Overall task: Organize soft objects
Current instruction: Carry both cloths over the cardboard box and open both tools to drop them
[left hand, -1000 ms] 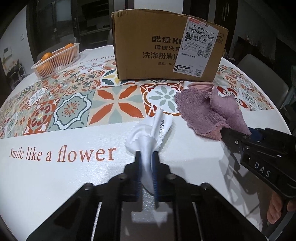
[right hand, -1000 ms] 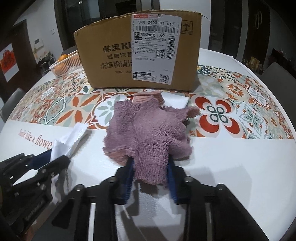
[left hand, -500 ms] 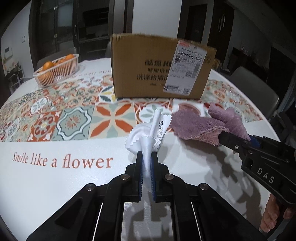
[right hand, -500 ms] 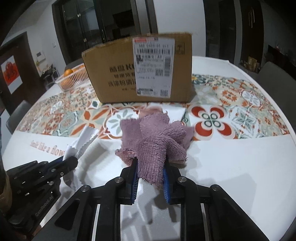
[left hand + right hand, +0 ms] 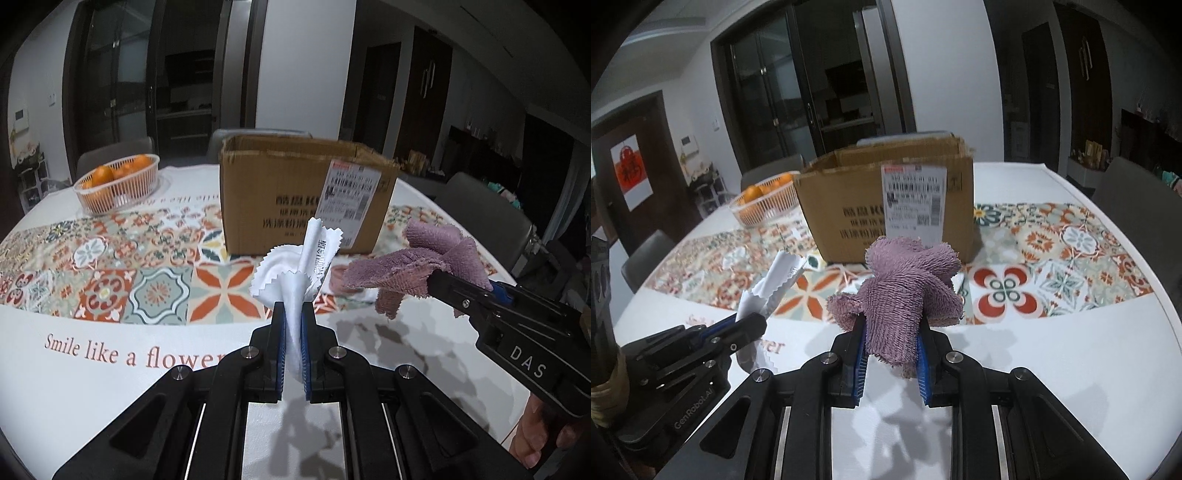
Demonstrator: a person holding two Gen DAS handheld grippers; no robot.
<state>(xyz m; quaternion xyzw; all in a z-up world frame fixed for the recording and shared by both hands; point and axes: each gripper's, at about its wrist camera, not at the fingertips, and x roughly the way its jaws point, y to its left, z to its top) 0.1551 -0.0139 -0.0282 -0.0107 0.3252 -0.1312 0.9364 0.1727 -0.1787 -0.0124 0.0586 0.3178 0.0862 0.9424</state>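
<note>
Cloths in transit, both clear of the tabletop (image 5: 92,376). White cloth (image 5: 295,280), zigzag-edged, stands pinched upright in the left gripper (image 5: 293,328), whose jaws are closed tight on its lower fold. Purple towel (image 5: 901,295), thick and looped, bunches in the right gripper (image 5: 890,354); those jaws are narrowed onto it, held apart only by the fabric's bulk. Both items hang in front of the open cardboard box (image 5: 886,206), near its front wall but not over its mouth. Pinkish item (image 5: 338,282) lies on the tabletop behind the cloths, its identity unclear. Basket of oranges (image 5: 118,184) stands well apart to the left. Judged progress: pickup complete for two items; carrying over the box rim and release remain.
</note>
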